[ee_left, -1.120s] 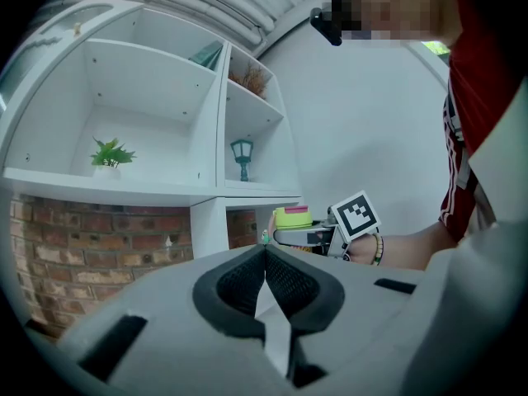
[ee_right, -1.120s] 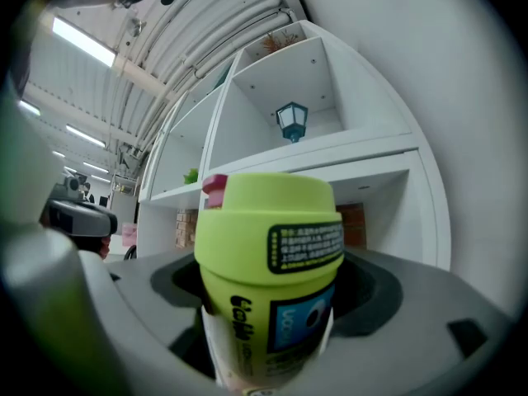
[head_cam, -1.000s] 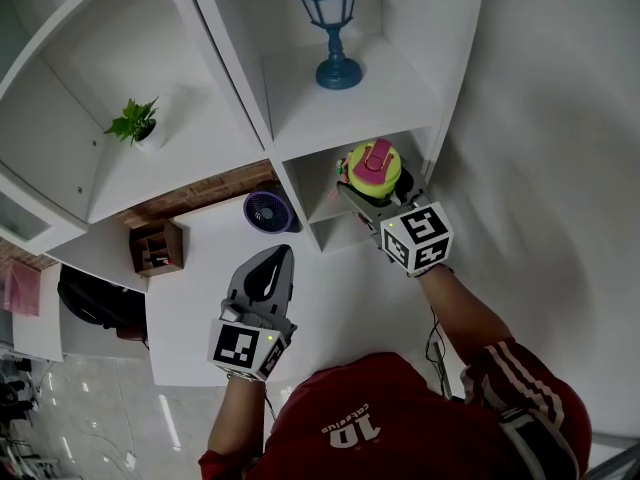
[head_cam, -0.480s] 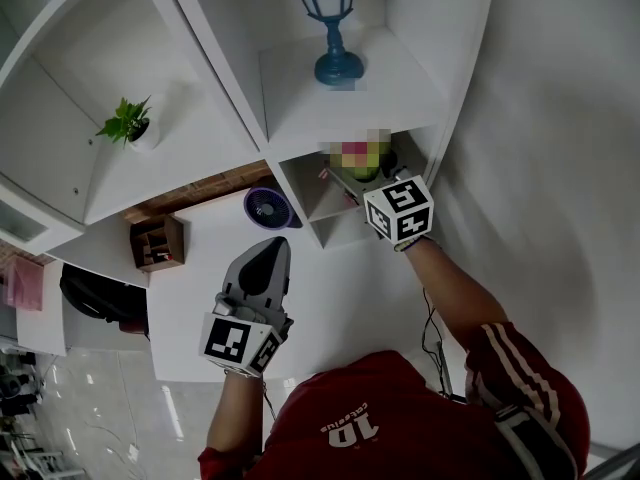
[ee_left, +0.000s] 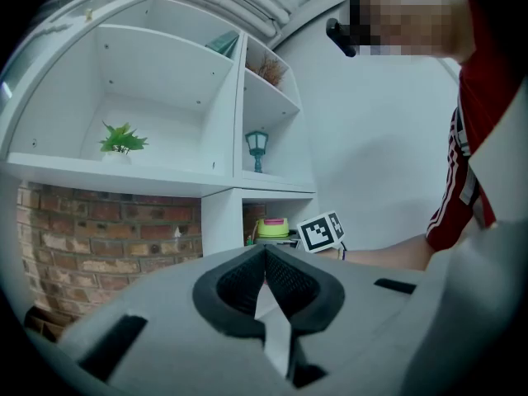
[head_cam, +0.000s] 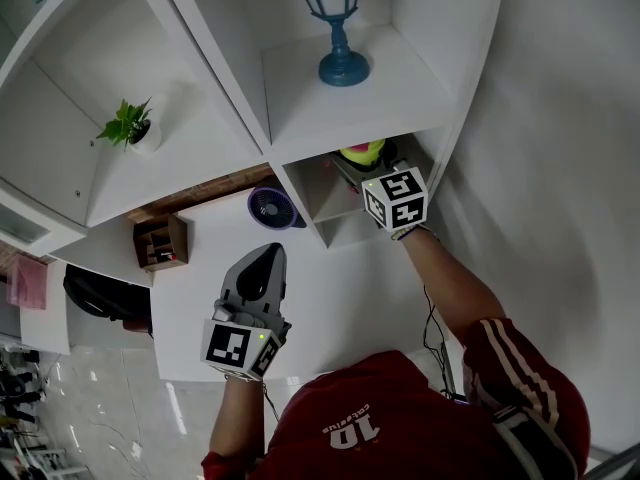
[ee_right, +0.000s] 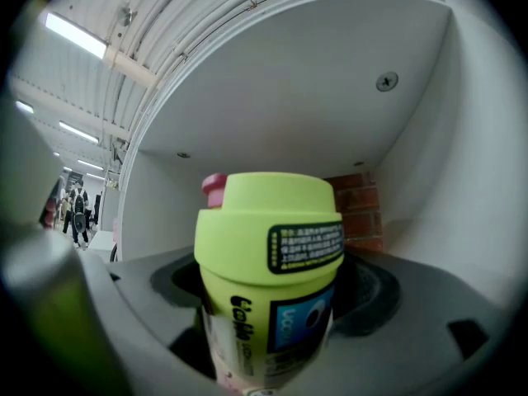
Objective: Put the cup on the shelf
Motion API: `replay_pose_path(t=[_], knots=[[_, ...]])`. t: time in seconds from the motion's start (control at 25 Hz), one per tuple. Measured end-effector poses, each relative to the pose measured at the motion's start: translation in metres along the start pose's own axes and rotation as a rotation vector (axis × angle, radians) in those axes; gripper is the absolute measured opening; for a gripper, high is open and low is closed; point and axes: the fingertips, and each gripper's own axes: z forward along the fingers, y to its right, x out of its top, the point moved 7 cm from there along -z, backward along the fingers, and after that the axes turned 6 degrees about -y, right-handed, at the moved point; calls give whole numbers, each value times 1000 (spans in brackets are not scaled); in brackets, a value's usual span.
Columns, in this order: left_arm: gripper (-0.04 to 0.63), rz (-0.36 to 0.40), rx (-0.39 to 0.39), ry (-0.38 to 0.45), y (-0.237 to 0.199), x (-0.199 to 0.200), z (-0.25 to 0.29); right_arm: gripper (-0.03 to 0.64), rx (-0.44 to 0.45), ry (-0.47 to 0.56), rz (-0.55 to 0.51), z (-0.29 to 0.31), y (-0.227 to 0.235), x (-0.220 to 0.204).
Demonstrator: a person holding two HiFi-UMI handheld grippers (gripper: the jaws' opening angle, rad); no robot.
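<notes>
A lime-green cup (ee_right: 268, 275) with a pink lid knob stands upright between the jaws of my right gripper (ee_right: 268, 320), which is shut on it. In the head view that gripper (head_cam: 372, 176) reaches into the lower right cubby of the white shelf (head_cam: 345, 108). Only the cup's green top (head_cam: 362, 153) shows under the shelf board. The left gripper view shows the cup (ee_left: 271, 228) inside that cubby. My left gripper (head_cam: 268, 260) hangs over the white desk (head_cam: 195, 303), shut and holding nothing.
A blue lantern (head_cam: 338, 23) stands on the shelf board above the cubby. A small potted plant (head_cam: 128, 123) sits in the left bay. A purple fan (head_cam: 270, 208) and a wooden box (head_cam: 160, 243) are on the desk. A brick wall (ee_right: 361, 209) backs the cubby.
My right gripper has carried the cup deeper into the lower cubby, so the shelf board now hides most of it in the head view. The left gripper has barely moved.
</notes>
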Motion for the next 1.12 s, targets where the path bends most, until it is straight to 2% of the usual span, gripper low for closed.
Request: replay_pose_path(t=[0.76, 1.12], knots=[[0, -3, 23, 8, 1, -8, -18, 410, 18, -7, -53, 5, -3, -4], [0, 16, 46, 3, 1, -12, -34, 441, -2, -58, -55, 4, -5, -9]])
